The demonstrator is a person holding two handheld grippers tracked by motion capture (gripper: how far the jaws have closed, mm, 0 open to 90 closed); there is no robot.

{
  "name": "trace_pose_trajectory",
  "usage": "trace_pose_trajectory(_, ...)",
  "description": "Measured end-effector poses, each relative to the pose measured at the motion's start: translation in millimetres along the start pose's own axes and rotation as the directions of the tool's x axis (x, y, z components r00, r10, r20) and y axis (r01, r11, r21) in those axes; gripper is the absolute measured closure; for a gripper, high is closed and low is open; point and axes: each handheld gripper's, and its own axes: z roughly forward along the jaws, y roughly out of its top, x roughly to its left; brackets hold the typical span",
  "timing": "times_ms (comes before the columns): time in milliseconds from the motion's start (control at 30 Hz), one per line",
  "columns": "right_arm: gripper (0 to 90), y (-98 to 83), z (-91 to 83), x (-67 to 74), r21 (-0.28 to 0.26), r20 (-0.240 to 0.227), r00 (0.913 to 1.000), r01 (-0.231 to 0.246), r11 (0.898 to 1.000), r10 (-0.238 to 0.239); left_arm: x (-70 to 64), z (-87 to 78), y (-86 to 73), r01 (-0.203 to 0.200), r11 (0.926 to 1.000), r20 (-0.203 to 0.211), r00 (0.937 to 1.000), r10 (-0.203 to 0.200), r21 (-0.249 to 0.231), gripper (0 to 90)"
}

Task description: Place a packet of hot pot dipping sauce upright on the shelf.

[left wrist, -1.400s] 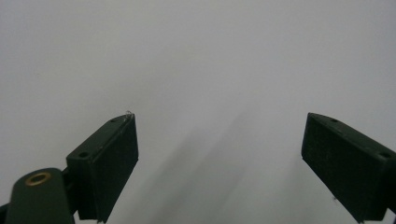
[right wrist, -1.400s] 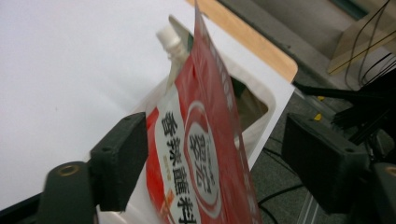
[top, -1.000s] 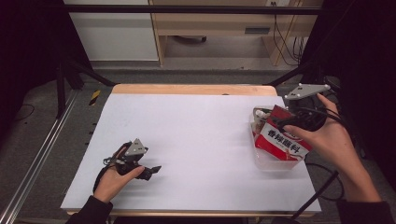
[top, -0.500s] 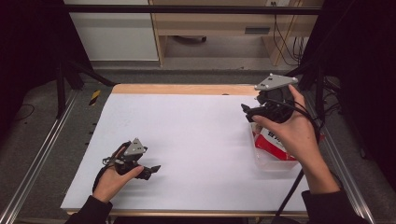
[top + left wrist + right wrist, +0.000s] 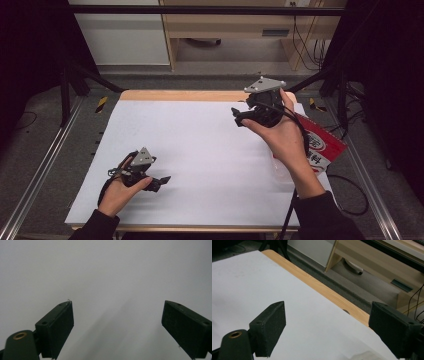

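While the red packet [image 5: 320,150] lay in its clear tub [image 5: 280,172] beside the right claw [image 5: 239,118], both claws, left [image 5: 162,181] included, gaped wide, empty.

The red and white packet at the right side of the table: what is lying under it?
The red and white packet rests on a clear container on the white table. The right hand covers most of both.

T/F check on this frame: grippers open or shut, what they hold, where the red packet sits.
1. The right gripper is shut on the red packet. False: its fingers are apart with nothing between them.
2. The left gripper is open. True.
3. The red packet lies at the table's right edge. True.
4. The left gripper is lifted over the table's far edge. False: it sits low near the front left.
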Motion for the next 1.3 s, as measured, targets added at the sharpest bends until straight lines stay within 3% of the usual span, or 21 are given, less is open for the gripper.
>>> trace_pose_trajectory(300, 11.8, -9.0, 15.4, 19.3, -0.009, -0.017, 0.9996, -0.022, 1.000, 0.022, 2.3, -1.8, -0.6, 0.018, 0.9998, -0.008, 0.9998, -0.018, -0.008, 7.7)
trace_pose_trajectory(800, 7.0, -49.2, 28.1, 47.9, 0.027, -0.073, 0.9965, -0.039, 0.999, 0.041, 3.4, -3.0, -0.7, 0.026, 0.9995, -0.012, 0.9996, -0.026, -0.017, 7.0)
trace_pose_trajectory(1300, 7.2, -92.2, 48.7, 64.4, 0.081, -0.095, 0.9917, -0.079, 0.994, 0.086, 4.1, -3.7, -1.1, 0.026, 0.9994, -0.016, 0.9995, -0.027, -0.022, 6.7)
